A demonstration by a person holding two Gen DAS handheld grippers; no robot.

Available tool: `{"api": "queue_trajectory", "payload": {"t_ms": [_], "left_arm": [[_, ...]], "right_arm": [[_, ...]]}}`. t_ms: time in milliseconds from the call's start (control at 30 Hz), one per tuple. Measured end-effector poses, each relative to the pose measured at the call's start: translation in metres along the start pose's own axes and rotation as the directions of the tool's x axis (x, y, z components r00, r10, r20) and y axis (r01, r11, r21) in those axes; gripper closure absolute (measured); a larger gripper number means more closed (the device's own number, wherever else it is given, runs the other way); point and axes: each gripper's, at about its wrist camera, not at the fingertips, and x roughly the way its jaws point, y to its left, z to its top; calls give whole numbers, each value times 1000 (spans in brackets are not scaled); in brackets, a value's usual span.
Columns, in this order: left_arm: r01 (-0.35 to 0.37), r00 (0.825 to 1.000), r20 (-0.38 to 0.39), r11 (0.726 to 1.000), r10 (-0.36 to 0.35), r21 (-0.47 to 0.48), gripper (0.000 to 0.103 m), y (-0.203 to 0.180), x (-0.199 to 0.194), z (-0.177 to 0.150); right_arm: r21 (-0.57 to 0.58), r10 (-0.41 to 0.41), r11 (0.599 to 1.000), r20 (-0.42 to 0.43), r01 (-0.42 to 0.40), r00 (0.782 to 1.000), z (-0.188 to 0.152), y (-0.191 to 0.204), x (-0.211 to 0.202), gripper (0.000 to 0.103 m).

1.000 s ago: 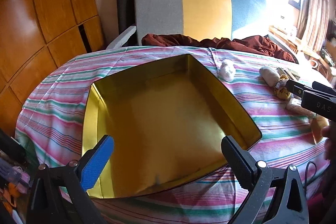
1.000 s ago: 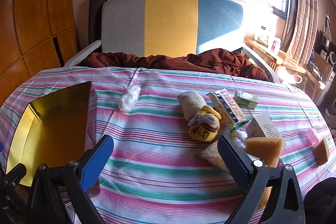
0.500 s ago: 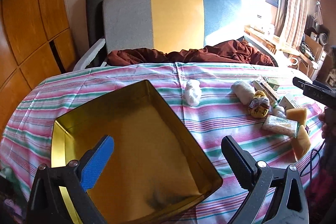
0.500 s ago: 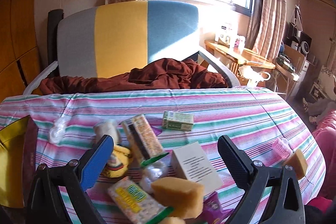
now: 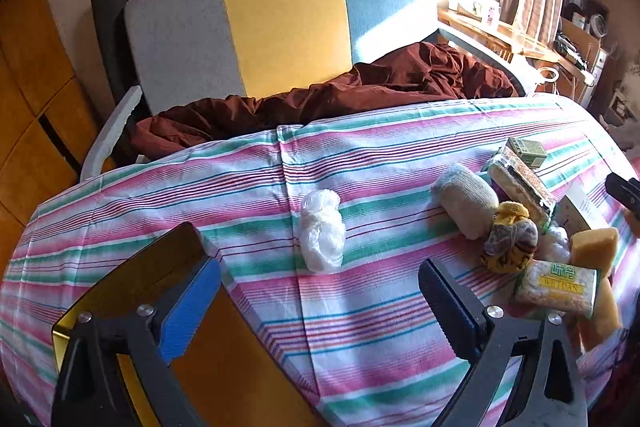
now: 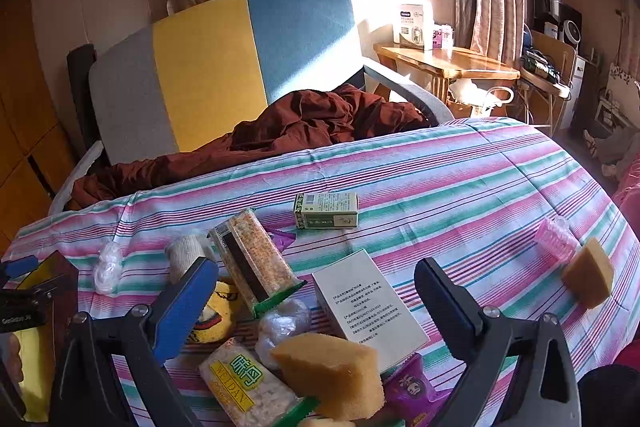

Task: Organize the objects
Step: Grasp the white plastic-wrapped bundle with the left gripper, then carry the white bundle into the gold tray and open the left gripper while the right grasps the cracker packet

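With both the left gripper (image 5: 320, 303) and the right gripper (image 6: 316, 299) held apart and empty, the crowded sponge (image 6: 332, 367) could be knocked aside.

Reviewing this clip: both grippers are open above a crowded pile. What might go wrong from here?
1. The items are packed tight: the yellow sponge leans on the Weidan snack pack and white box, so the right hand-held gripper may drag neighbours along.
2. The sponge wedge and pink roller lie near the tablecloth's falling edge; a nudge might knock them off.
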Motion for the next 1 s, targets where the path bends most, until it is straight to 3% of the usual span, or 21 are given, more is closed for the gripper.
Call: {"api": "queue_trajectory", "payload": {"t_ms": [67,433,533,567,800,1000], "left_arm": [[-5,1000,-24,1000,5,16,8,-2,18,8],[-35,981,-192,999,33,-7,33,5,97,27],[-42,973,-227,999,38,-12,50,6,110,26],[-30,971,-239,999,25,-19,68,6,113,25],[39,988,-150,999,-42,-23,67,-10,72,17],[135,983,-125,991,-135,-11,67,-46,21,-26]], "right_arm": [[0,5,1000,1,-5,1000,0,0,1,2],[35,9,999,-7,-9,1000,3,-8,3,2],[36,2,999,-14,-1,1000,3,-9,6,2],[34,-4,999,-16,4,1000,3,-10,7,2],[18,-14,1000,-48,15,999,3,-9,17,7],[-36,-2,999,-97,-2,995,5,1,31,13]]}}
